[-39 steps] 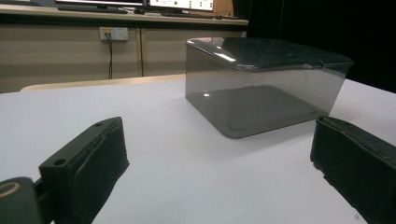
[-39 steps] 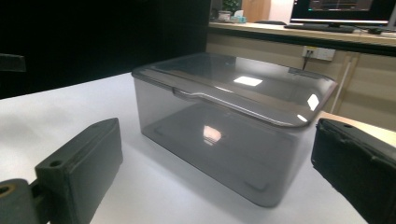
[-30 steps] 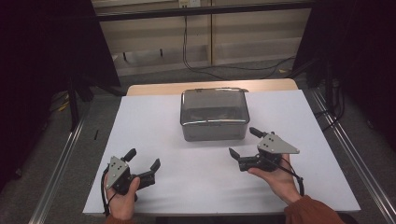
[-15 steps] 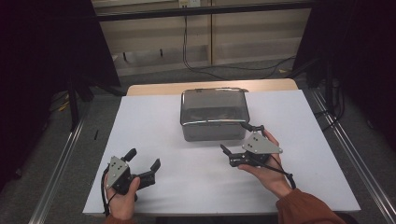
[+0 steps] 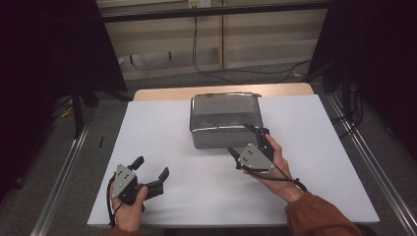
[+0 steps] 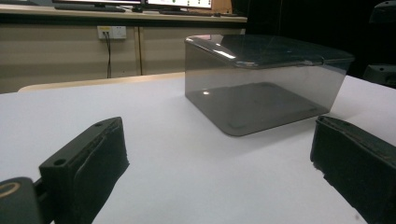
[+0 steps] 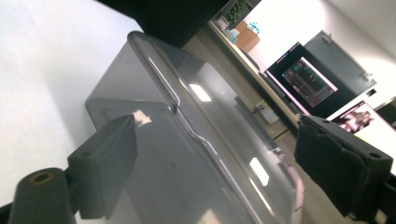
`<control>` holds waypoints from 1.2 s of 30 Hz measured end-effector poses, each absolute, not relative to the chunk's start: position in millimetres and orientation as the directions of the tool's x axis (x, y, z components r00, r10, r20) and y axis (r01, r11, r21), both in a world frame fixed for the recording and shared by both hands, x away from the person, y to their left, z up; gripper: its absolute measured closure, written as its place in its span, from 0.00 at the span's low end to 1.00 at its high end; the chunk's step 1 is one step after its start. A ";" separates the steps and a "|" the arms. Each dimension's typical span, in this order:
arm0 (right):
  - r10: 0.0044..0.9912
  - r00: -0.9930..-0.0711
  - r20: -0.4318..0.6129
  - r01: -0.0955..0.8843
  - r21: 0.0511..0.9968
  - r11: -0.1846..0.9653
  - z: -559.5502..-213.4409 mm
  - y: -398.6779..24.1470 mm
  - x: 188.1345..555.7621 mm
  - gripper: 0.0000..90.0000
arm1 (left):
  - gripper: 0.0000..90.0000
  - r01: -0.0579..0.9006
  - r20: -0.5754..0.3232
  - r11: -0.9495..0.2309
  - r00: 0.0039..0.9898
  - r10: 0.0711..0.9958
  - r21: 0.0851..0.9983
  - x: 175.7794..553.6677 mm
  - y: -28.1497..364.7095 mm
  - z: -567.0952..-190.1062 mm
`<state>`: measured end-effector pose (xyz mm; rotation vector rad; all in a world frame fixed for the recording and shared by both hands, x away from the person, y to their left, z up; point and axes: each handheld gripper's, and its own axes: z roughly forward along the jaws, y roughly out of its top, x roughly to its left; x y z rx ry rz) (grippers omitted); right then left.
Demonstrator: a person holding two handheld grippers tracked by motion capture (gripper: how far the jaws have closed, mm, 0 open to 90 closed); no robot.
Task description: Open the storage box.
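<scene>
A smoky grey see-through box (image 5: 223,118) with its lid on stands at the back middle of the white table top (image 5: 147,128). My right gripper (image 5: 246,140) is at the box's front right corner, rolled to one side. Its jaws have just been closing a little, and they stand open. In the right gripper view the box (image 7: 187,154) and its lid rim run through the gap of the right gripper (image 7: 229,172), and no pad presses on it. My left gripper (image 5: 152,166) rests open near the front left. From the left gripper (image 6: 219,158) the box (image 6: 261,88) lies well ahead.
Metal rails (image 5: 64,172) run along both sides of the table. A wooden edge (image 5: 162,93) shows behind the white top, with cables (image 5: 231,73) on the floor beyond. Dark curtains (image 5: 44,59) flank the scene. Bare white surface lies between the two grippers.
The right gripper has moved left and forward from the open table up to the box's front right corner, rolling as it went. The left gripper has stayed put.
</scene>
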<state>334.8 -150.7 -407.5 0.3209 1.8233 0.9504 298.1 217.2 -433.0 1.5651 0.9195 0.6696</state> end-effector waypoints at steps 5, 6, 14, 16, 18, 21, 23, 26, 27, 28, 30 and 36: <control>0.522 -0.401 -0.753 -0.239 0.636 0.734 -408.3 -142.7 337.9 0.17 | 0.04 0.197 -0.056 -0.059 0.530 0.846 0.979 298.5 217.5 -433.0; 0.510 -0.395 -0.765 -0.243 0.622 0.745 -408.4 -141.6 338.7 0.18 | 0.04 0.197 -0.053 -0.062 0.531 0.846 0.979 298.4 217.5 -432.9; 0.405 -0.328 -0.853 -0.260 0.494 0.830 -412.0 -134.6 344.2 0.25 | 0.04 0.183 -0.048 -0.058 0.527 0.849 0.981 297.4 217.9 -431.8; 0.368 -0.317 -0.874 -0.264 0.454 0.851 -413.6 -132.1 344.6 0.28 | 0.04 0.183 -0.044 -0.062 0.524 0.851 0.981 297.4 218.4 -431.6; 0.297 -0.284 -0.912 -0.280 0.375 0.884 -415.8 -127.4 344.2 0.34 | 0.04 0.194 -0.047 -0.063 0.516 0.856 0.979 298.1 218.3 -432.0; 0.245 -0.257 -0.935 -0.288 0.316 0.904 -417.6 -122.9 344.5 0.39 | 0.04 0.208 -0.066 -0.047 0.504 0.861 0.977 298.6 220.0 -432.4; 0.229 -0.251 -0.941 -0.289 0.299 0.909 -418.5 -121.6 344.8 0.39 | 0.04 0.211 -0.070 -0.044 0.504 0.861 0.976 298.8 220.2 -432.6; 0.180 -0.243 -0.953 -0.289 0.249 0.925 -423.2 -116.7 346.5 0.47 | 0.04 0.211 -0.064 -0.051 0.505 0.861 0.976 298.9 219.5 -432.7; 0.175 -0.247 -0.953 -0.287 0.244 0.926 -424.6 -115.8 347.0 0.49 | 0.04 0.208 -0.057 -0.058 0.506 0.861 0.977 298.8 219.5 -432.5; 0.165 -0.247 -0.955 -0.283 0.234 0.930 -425.8 -115.1 347.5 0.50 | 0.04 0.205 -0.054 -0.061 0.511 0.858 0.977 298.7 219.5 -432.5; 0.156 -0.247 -0.956 -0.279 0.224 0.934 -428.2 -114.5 348.5 0.53 | 0.04 0.204 -0.048 -0.068 0.514 0.857 0.977 298.6 219.7 -432.4; 0.136 -0.248 -0.959 -0.266 0.202 0.943 -432.3 -115.3 353.7 0.63 | 0.04 0.191 -0.023 -0.089 0.520 0.854 0.978 297.6 217.1 -431.4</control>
